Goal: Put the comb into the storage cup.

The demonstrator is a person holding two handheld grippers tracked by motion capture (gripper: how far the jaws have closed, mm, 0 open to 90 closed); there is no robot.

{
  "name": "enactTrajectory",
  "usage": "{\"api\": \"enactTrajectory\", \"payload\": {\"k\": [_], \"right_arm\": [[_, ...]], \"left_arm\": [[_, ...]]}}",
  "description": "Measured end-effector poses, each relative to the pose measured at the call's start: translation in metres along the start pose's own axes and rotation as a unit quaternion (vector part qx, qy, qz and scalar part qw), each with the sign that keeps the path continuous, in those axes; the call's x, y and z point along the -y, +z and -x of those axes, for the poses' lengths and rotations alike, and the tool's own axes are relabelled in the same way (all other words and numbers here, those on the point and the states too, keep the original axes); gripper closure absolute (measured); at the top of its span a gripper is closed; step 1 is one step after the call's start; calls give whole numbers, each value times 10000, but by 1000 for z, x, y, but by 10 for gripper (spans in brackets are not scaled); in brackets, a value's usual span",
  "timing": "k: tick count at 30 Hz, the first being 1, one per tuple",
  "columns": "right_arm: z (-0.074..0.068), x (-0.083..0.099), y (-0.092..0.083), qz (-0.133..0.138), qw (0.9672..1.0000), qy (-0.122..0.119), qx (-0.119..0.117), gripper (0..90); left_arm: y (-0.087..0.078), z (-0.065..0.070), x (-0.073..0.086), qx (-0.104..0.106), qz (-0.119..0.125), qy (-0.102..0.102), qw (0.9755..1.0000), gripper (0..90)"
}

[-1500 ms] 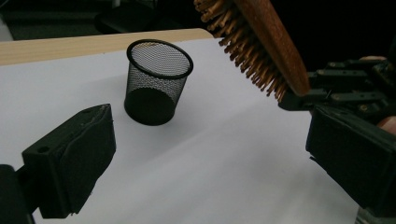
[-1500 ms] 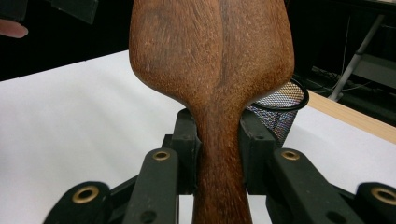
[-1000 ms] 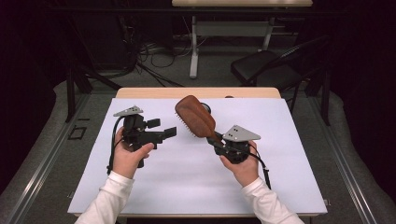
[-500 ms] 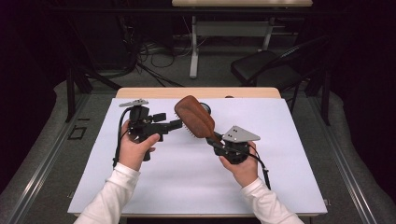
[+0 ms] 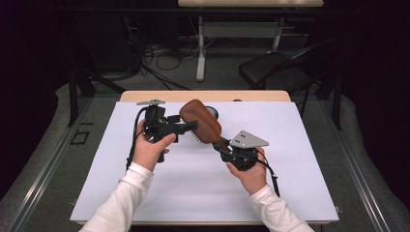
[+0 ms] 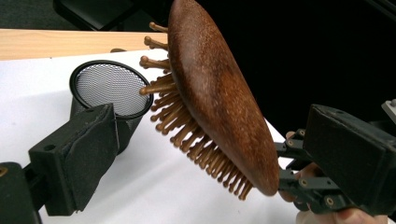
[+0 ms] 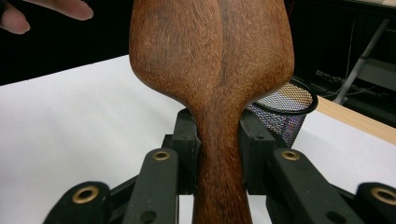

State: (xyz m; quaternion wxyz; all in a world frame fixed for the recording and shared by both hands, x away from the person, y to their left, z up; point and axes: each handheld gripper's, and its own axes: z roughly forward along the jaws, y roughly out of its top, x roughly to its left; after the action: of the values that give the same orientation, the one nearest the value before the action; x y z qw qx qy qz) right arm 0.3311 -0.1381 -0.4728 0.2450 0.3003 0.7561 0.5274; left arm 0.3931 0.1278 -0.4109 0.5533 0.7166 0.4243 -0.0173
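Observation:
A brown wooden hairbrush (image 5: pixel 200 123) is held up over the white sheet, bristles facing down and left. My right gripper (image 5: pixel 221 144) is shut on its handle (image 7: pixel 219 154), one jaw on each side of the narrow neck. My left gripper (image 5: pixel 192 127) is open at the brush head (image 6: pixel 219 93), which sits between its two wide-apart pads (image 6: pixel 74 154) without touching either. In the left gripper view the wooden bristles (image 6: pixel 187 135) point toward the left pad. A black mesh cup (image 5: pixel 212 112) stands on the sheet just behind the brush.
The white sheet (image 5: pixel 193 188) covers most of the wooden table (image 5: pixel 145 95). The mesh cup (image 6: pixel 109 88) stands near the table's far edge, and it is also in the right gripper view (image 7: pixel 285 112). Beyond the table are a dark chair (image 5: pixel 275 72), cables and a desk frame.
My left gripper has swung up and to the right, and its open jaws now straddle the brush head. The right gripper and the brush have barely moved.

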Motion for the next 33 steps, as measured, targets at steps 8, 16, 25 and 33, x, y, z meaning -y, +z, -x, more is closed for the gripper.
{"api": "enactTrajectory", "payload": {"k": [8, 16, 25, 33], "right_arm": [[-1, 0, 0, 21, 10000, 12, -13, 713], [-3, -1, 0, 27, 10000, -2, -30, 713], [-5, -1, 1, 42, 10000, -29, -44, 713], [-5, -1, 0, 65, 10000, -30, -51, 713]], "left_arm": [[10, 0, 0, 43, -83, -51, 9999, 40], [18, 3, 0, 106, -118, -38, 9999, 40], [22, 4, 1, 228, -47, -158, 9996, 40], [26, 4, 1, 267, -89, -129, 9995, 59]]}}
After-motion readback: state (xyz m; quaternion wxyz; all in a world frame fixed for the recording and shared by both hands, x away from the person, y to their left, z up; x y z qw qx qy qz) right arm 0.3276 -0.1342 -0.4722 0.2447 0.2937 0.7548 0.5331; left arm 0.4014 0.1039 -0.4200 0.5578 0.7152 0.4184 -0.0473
